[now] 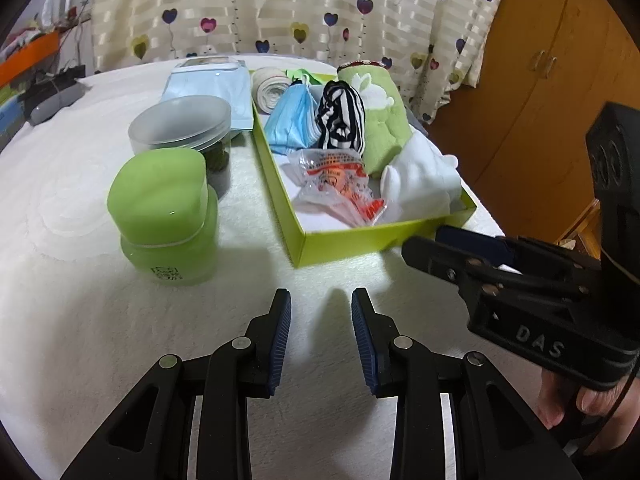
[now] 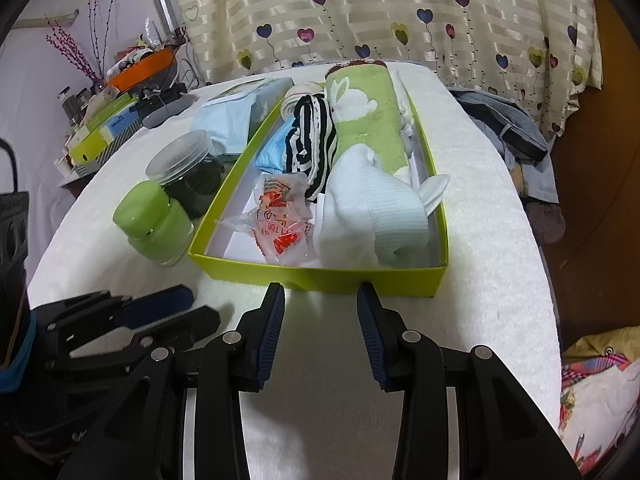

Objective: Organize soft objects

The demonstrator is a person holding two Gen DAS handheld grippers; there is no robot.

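The lime-green box (image 2: 320,276) sits open on the white fuzzy tablecloth (image 2: 480,200), and it's pretty packed. There's a rolled green towel (image 2: 364,120) with a white bunny on it along the far right side, a white sock bundle (image 2: 372,216) in front of that at the near right corner, a black-and-white striped roll (image 2: 314,144) in the middle, blue face masks (image 1: 292,120) just left of the stripes, a cream bandage roll (image 1: 270,90) at the far end, and a crinkly clear packet with orange print (image 2: 280,220) lying on the box floor at the near left.

The right gripper (image 2: 320,312) hovers low over the cloth, fingers pointed straight at the near wall of the box, tips just short of it. Jaws are apart, nothing between them. In the left wrist view you can see a hand (image 1: 592,404) wrapped around its handle down at the lower right.

The left gripper (image 1: 321,312) is further back and to the left of the box, also low over the cloth, jaws spread with nothing held.

Outside the box on its left: a green jar (image 1: 166,216) nearest, a frosted-lid jar (image 1: 182,126) with dark contents behind it, then a pale blue mask pack (image 1: 208,88) lying flat. A heart-print curtain (image 2: 360,12) hangs behind the table.
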